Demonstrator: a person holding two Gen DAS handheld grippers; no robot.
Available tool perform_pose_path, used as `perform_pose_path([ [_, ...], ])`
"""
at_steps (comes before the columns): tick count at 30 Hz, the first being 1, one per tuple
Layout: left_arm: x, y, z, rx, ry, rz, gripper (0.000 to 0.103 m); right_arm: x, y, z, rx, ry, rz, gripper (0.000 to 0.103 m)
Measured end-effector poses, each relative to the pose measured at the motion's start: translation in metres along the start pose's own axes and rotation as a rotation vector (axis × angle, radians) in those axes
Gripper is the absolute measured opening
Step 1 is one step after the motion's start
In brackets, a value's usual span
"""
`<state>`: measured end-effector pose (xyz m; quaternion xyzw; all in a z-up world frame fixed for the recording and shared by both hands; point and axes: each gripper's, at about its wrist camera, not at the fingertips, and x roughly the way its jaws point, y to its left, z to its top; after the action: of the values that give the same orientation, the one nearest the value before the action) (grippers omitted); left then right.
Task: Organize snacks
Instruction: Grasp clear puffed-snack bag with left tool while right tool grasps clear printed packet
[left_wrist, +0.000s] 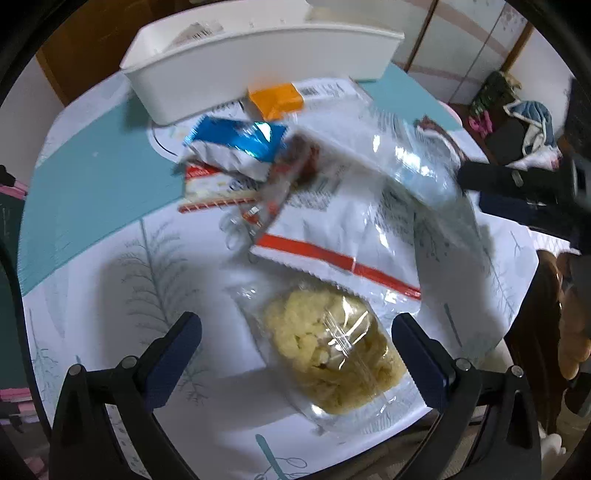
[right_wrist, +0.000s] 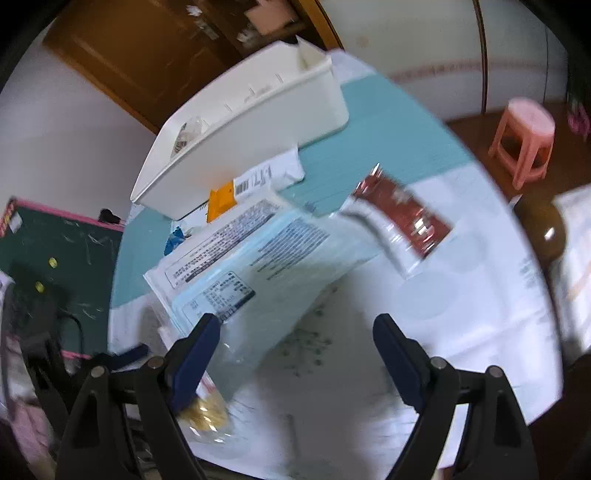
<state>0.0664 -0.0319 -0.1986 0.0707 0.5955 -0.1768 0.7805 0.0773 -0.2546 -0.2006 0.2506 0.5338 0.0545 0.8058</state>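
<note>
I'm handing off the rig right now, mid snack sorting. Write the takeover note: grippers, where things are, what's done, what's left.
Left gripper: open, empty, straddling the clear bag of yellow puffed snacks without gripping it.
Right gripper: open, empty, over the tablecloth beside the pale blue flat packet.
White rectangular plastic bin stands at the table's far side; one clear packet shows inside.
Left on the table: blue-and-white foil packet, orange packet, large white bag with red stripe, dark red foil packet.
Most snacks are not yet binned.
</note>
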Motion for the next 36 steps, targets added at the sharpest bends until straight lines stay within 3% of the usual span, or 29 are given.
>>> perform_pose_path([
  [4,0.012,-0.002,-0.001,0.005,0.052,-0.019,0.102,0.019,-0.006,0.009,0.107,0.035,0.063,0.086],
  [9,0.025,-0.004,0.0,0.011,0.107,-0.023,0.102,0.028,0.002,0.017,0.113,-0.003,0.076,0.083],
  [11,0.026,-0.009,0.0,0.027,0.115,-0.004,0.102,0.027,0.005,0.017,0.092,-0.038,0.07,0.073],
  [13,0.028,-0.013,0.0,0.041,0.12,0.013,0.102,0.023,0.006,0.017,0.066,-0.072,0.074,0.04],
  [15,0.026,-0.015,0.002,0.047,0.111,0.046,0.095,0.017,0.008,0.017,0.032,-0.087,0.088,0.021],
  [17,0.02,-0.014,0.004,0.042,0.085,0.061,0.071,0.012,0.012,0.014,-0.011,-0.106,0.059,0.013],
  [19,0.016,-0.012,0.004,0.028,0.074,0.054,0.067,0.006,0.017,0.012,-0.042,-0.136,0.035,0.008],
  [25,0.001,0.001,0.002,-0.016,0.031,0.075,0.063,-0.019,0.022,0.012,-0.085,-0.215,0.026,0.005],
  [32,-0.035,0.002,-0.001,-0.001,-0.06,0.129,0.062,-0.054,0.037,0.02,-0.141,-0.305,0.011,0.005],
  [36,-0.059,0.009,-0.015,-0.013,-0.1,0.14,0.062,-0.073,0.053,0.026,-0.194,-0.352,-0.012,0.005],
])
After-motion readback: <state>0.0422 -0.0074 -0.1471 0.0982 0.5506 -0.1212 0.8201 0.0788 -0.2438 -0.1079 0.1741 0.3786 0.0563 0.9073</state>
